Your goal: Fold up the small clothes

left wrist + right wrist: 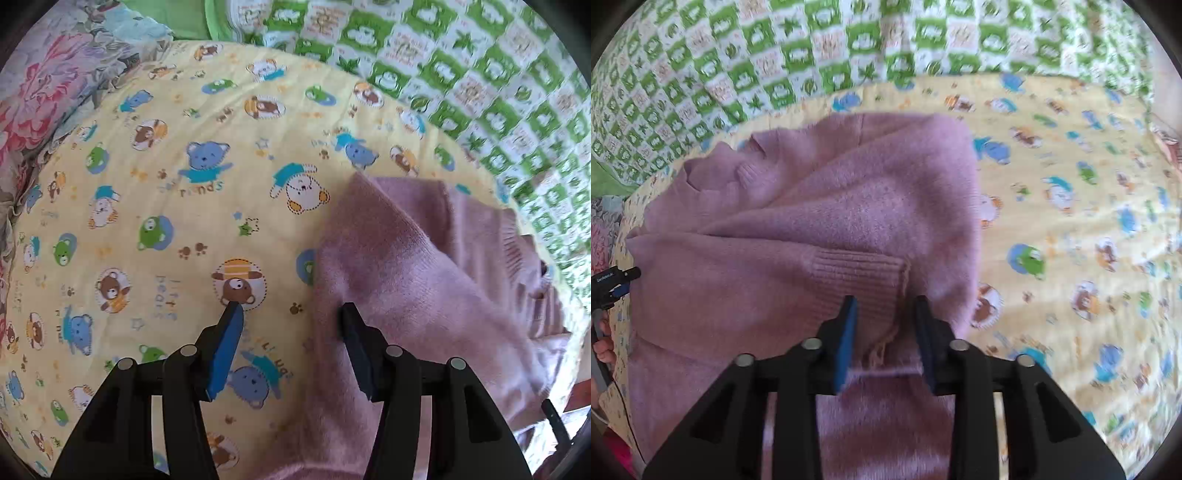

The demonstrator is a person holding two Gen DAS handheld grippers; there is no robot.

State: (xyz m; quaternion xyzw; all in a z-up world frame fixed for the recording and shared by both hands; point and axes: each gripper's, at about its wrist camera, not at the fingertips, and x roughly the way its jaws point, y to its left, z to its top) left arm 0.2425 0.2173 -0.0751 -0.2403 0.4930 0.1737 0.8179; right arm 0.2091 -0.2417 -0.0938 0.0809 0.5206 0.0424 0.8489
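Folding a little pink sweater (820, 221) on the bed, looks about midway through.

The sweater lies on the yellow bear-print blanket (184, 206), toward the edge where it meets the green checked quilt (738, 74). One sleeve is already laid across the body, its ribbed cuff (857, 273) sitting on top, so I'd guess one side is folded in while the other side and the final fold-over are left. The knit looks soft, fuzzy and a bit rumpled, with creases near the collar. The right tongs (886, 306) straddle fabric just below the cuff, partly spread; I can't tell whether they actually pinch it. The left tongs (291, 310) are spread wide and gripping nothing, one finger over the blanket, the other over the sweater's edge.
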